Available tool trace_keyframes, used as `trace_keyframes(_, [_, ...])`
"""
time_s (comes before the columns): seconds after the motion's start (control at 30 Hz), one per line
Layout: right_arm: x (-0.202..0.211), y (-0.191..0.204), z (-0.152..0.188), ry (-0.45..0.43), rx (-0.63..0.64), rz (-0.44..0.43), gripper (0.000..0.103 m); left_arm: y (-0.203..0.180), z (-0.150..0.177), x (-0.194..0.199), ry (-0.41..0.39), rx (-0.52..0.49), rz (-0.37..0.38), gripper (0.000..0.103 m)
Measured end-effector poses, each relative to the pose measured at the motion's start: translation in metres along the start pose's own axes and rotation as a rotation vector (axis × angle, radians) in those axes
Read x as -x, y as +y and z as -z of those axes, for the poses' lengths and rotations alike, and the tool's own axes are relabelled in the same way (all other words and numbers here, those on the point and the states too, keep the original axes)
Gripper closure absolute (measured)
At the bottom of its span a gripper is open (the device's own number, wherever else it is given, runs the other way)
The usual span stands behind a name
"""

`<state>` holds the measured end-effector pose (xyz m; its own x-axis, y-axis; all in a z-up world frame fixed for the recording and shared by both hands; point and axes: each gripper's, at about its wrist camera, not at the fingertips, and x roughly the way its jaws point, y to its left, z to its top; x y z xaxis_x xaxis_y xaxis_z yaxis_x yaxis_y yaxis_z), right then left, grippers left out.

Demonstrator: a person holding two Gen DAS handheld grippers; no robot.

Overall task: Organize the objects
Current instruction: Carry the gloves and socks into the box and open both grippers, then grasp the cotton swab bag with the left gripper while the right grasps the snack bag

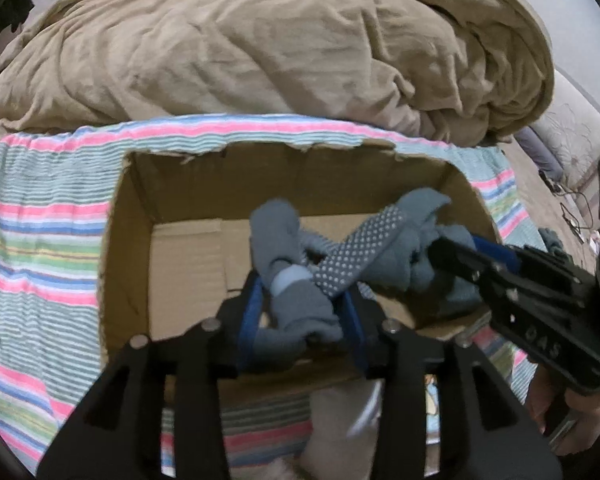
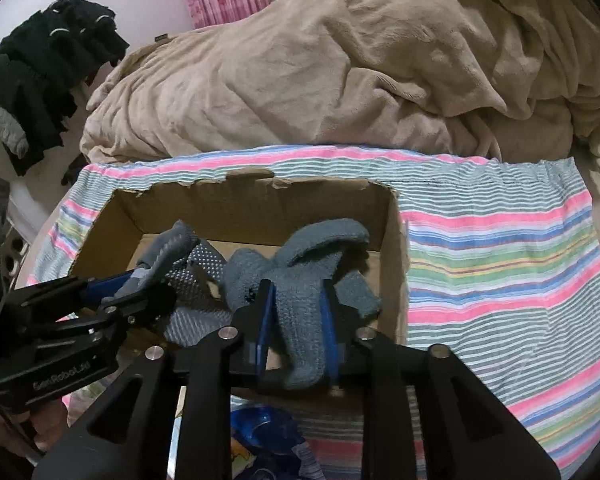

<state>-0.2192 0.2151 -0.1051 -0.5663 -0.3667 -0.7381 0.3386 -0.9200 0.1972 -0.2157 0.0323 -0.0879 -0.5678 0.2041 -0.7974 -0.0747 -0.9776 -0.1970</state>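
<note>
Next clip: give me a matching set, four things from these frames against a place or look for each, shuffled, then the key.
Things:
1. cardboard box
2. blanket
3. striped cloth
4. dotted sock

Descriptions:
A. tan, crumpled in a heap behind the box
B. grey with white grip dots, hanging over the open box
C. open at the top, far rim torn
D. pink, green and blue bands, spread under the box

Pairs: 1-C, 2-A, 3-D, 4-B
</note>
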Motion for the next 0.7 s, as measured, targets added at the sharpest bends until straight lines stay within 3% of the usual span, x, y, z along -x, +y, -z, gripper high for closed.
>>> trace_keyframes(0.07, [0.003,0.003,0.001,-0.001,0.01,0.007,0.061,0.003,0.0,0.004,-0.002,0.008,0.001,0.062])
trace_keyframes(0.23, [0.014,0.009,0.001,-0.009,0.02,0.054,0.045,0.006,0.001,0.021,-0.024,0.03,-0.004,0.06])
trace_keyframes(0.3, [0.023,0.012,0.002,-0.022,0.024,0.067,0.032,0.006,0.002,0.032,-0.039,0.039,0.001,0.043])
trace_keyframes(0.33, [0.028,0.013,0.003,-0.031,0.026,0.073,0.03,0.007,0.003,0.037,-0.051,0.046,0.009,0.029])
trace_keyframes(0.37, [0.035,0.015,0.004,-0.039,0.03,0.073,0.029,0.008,0.005,0.047,-0.076,0.061,0.028,0.023])
trace_keyframes(0.7, [0.08,0.016,0.018,-0.069,0.011,0.073,0.026,0.003,0.02,0.105,-0.14,0.035,0.033,0.022])
